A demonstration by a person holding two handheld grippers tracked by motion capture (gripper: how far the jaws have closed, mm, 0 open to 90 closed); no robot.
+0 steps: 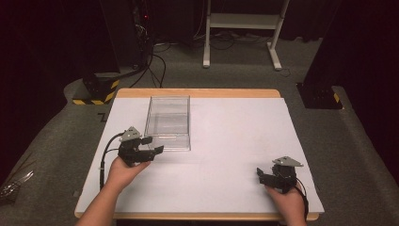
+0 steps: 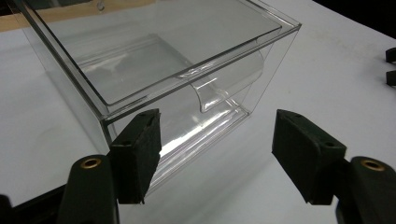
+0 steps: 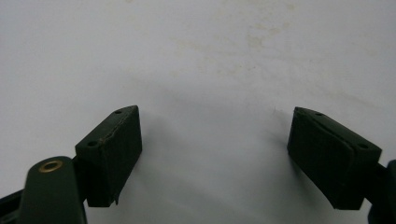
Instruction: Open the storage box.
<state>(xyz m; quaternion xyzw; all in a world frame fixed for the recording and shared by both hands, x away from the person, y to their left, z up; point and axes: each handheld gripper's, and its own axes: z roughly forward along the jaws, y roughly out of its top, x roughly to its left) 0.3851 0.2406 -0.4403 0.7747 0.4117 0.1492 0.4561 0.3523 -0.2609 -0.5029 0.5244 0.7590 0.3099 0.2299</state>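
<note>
A clear plastic box (image 1: 168, 122) with a pull-out drawer stands on the white table cover (image 1: 226, 141), left of centre. In the left gripper view the box (image 2: 154, 70) is close, its curved drawer handle (image 2: 224, 91) facing me. My left gripper (image 1: 153, 145) is open just at the box's near left corner, nothing between its jaws; in its own view the left gripper (image 2: 217, 158) has one jaw in front of the box's lower corner. My right gripper (image 1: 260, 175) rests open near the front right of the table; the right gripper (image 3: 215, 158) looks down on bare white surface.
The wooden table edge (image 1: 197, 92) shows at the back. Beyond it on the grey floor are a white frame stand (image 1: 242, 28), cables (image 1: 155, 61) and black-yellow striped bases (image 1: 96, 89). The other gripper's jaw tips (image 2: 390, 65) show at the right edge of the left gripper view.
</note>
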